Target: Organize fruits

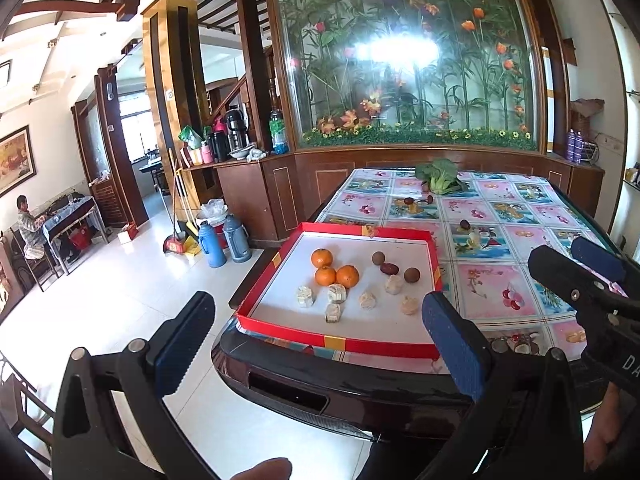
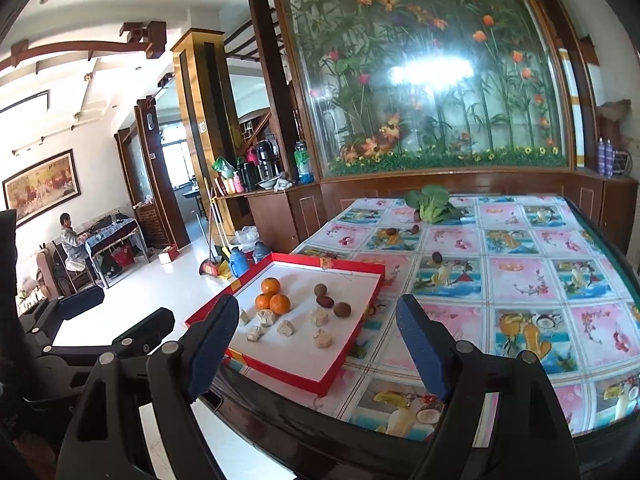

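Hovering short of the table's [image 2: 520,280] near edge, the left gripper [image 1: 320,344] and right gripper [image 2: 316,344] both gape wide, holding nothing. At the table's near left corner, a red tray [image 1: 280,260] holds three oranges [image 1: 334,272], pale cakes [image 1: 336,294] and brown fruits [image 1: 390,269], possibly dates.

It was a family home's dining area: a table [image 2: 520,280] under a fruit-print cloth, a wooden sideboard [image 1: 240,176] crowded with flasks and cups, 2 thermoses [image 1: 224,242] and a broom [image 1: 178,208] on the tiled floor, a framed painting [image 2: 40,186].
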The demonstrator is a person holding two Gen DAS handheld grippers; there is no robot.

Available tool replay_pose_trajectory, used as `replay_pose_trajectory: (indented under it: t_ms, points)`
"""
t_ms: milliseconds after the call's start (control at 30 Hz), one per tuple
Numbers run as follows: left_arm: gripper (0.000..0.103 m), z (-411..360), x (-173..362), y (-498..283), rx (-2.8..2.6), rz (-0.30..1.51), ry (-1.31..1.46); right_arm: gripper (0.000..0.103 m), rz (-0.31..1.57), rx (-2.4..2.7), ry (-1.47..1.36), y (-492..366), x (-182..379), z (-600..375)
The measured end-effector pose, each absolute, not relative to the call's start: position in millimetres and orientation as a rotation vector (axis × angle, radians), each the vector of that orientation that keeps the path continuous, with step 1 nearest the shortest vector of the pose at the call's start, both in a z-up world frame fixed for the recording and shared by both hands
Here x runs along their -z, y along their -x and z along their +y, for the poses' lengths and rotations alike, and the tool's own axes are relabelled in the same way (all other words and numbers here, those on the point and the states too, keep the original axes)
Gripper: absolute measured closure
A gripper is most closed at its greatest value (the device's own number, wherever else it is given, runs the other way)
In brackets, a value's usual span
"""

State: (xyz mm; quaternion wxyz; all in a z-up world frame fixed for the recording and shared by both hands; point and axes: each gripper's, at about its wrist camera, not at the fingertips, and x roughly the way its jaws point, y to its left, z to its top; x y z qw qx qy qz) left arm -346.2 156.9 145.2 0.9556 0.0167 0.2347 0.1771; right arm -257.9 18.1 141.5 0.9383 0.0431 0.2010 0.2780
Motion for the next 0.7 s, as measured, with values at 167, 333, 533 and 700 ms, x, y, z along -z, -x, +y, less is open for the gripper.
replay_pose_trajectory:
  t_ms: [167, 333, 533, 700]
  points:
    - [0.000, 160, -149, 353, -0.372, 0.457, -0.022, 0.022, 0.389, -0.580, -0.060, 274, -145, 22]
    - [0.000, 169, -153, 355, -0.370, 0.438, 0.014, 0.022, 0.356, -0.587, -0.017, 280, -146, 27]
    - [0.000, 185, -153, 356, -0.374, 0.434, 0.111, 0.022, 0.369, -0.599, -0.013, 281, -142, 31]
    - [0.000, 196, -150, 359, -0.448, 0.415, 0.130, 0.022, 0.372, -0.619, 0.008, 287, -142, 38]
